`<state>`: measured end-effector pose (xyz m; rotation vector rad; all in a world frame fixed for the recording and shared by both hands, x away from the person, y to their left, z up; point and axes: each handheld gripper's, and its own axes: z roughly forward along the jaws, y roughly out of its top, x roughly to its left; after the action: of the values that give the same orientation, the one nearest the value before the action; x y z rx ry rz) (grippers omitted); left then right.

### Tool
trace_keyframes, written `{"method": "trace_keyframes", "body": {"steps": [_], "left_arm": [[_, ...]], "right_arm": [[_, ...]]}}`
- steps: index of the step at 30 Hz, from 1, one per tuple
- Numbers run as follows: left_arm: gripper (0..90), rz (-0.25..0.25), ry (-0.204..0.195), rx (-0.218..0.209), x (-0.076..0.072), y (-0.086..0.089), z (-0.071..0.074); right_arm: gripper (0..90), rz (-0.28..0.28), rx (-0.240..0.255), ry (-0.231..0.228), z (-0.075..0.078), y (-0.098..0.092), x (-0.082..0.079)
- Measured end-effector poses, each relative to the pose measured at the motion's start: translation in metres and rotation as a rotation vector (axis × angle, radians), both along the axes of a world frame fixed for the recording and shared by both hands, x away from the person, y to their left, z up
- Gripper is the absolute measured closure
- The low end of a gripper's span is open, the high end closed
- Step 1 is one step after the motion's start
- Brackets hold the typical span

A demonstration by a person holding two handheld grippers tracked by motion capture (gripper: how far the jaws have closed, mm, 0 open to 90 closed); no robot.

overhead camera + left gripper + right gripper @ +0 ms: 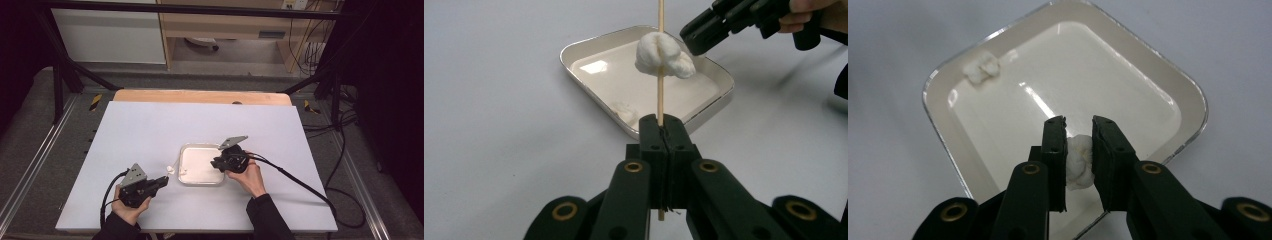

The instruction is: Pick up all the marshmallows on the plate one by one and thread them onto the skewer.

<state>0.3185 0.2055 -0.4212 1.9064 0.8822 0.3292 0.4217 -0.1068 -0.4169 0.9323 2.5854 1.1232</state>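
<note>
My left gripper [662, 122] is shut on a thin wooden skewer [660, 75], holding it upright near its lower end. A white marshmallow [663, 55] is threaded on the skewer above the jaws. In the high view this gripper [162, 181] sits just left of the white square tray [200, 146]. My right gripper [1078, 122] hangs over the near side of the tray [1193, 95], its pads pressing on a second marshmallow [1079, 160]. A third marshmallow [981, 69] lies in a corner of the tray. The right gripper [696, 37] stands close beside the skewered marshmallow.
The tray rests on a white tabletop [150, 130] with a wooden strip [200, 96] along the far edge. A black cable [295, 177] trails right from the right gripper. Black frame posts and loose cables stand beyond the table.
</note>
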Motion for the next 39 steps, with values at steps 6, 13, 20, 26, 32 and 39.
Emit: {"method": "trace_keyframes", "body": {"steps": [6,13,20,26,32,39], "left_arm": [[89.0,-0.022,-0.007,-0.002,-0.002,-0.004,0.0],[89.0,-0.06,-0.018,-0.001,-0.005,-0.011,0.0],[89.0,-0.087,-0.025,0.003,-0.008,-0.016,0.001],[89.0,-0.106,-0.035,0.009,-0.009,-0.02,0.001],[89.0,-0.113,-0.039,0.008,-0.01,-0.02,0.002],[89.0,-0.121,-0.044,0.011,-0.011,-0.021,0.002]], "right_arm": [[77.5,0.017,0.095,-0.012,0.016,-0.006,-0.006],[77.4,0.042,0.27,-0.021,0.037,-0.012,-0.014],[77.3,0.055,0.422,-0.033,0.056,-0.018,-0.018],[77.2,0.079,0.49,-0.035,0.066,-0.012,-0.018],[77.2,0.091,0.512,-0.018,0.067,-0.006,-0.016],[77.2,0.1,0.52,0.007,0.062,-0.001,-0.015]]}}
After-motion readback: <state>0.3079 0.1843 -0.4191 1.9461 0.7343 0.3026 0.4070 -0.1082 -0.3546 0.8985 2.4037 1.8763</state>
